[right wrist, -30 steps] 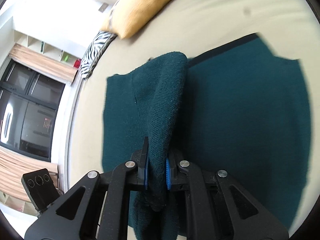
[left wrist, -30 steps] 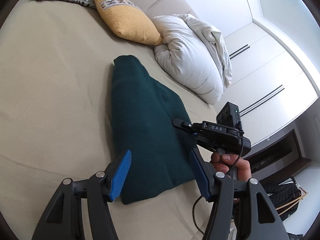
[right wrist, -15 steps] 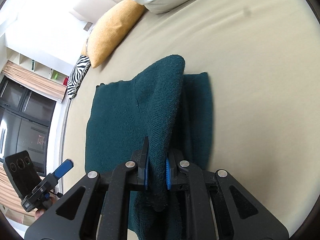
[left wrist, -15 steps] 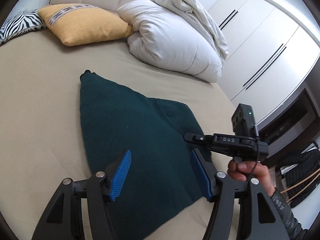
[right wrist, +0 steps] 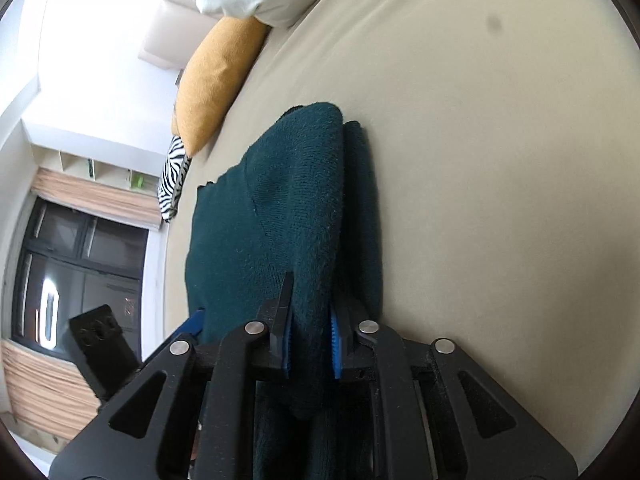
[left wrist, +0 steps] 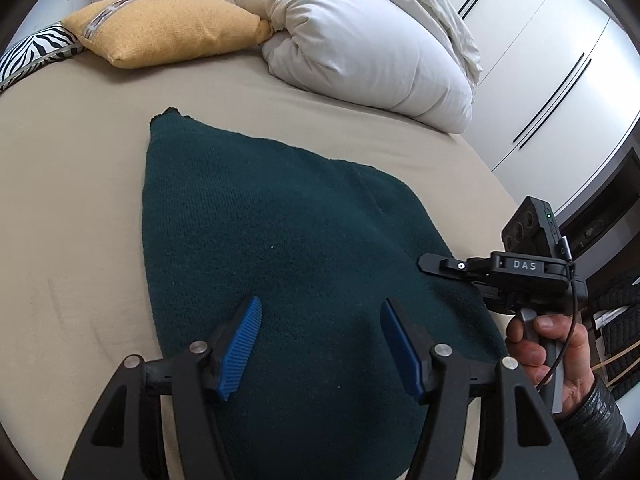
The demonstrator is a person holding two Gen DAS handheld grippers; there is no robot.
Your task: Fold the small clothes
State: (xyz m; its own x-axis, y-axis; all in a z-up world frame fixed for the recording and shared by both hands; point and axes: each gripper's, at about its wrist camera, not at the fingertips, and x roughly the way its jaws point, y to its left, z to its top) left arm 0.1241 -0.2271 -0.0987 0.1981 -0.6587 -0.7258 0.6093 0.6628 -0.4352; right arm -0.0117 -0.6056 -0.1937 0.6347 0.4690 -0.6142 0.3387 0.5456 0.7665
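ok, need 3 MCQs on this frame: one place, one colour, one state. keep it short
1. Where does the yellow cushion lie?
A. between the zebra cushion and the white duvet
B. on the garment
C. on the floor

2. What colour is the knit garment?
A. yellow
B. dark green
C. white

3. What is between the left gripper's pads?
A. a cushion
B. a fold of garment
C. nothing

Answers: 1 A, the left wrist view shows it flanked by both. 2 B, dark green in both views. 3 C, its blue pads stand apart above the cloth; the right gripper has the fold between its pads, jaws opening.
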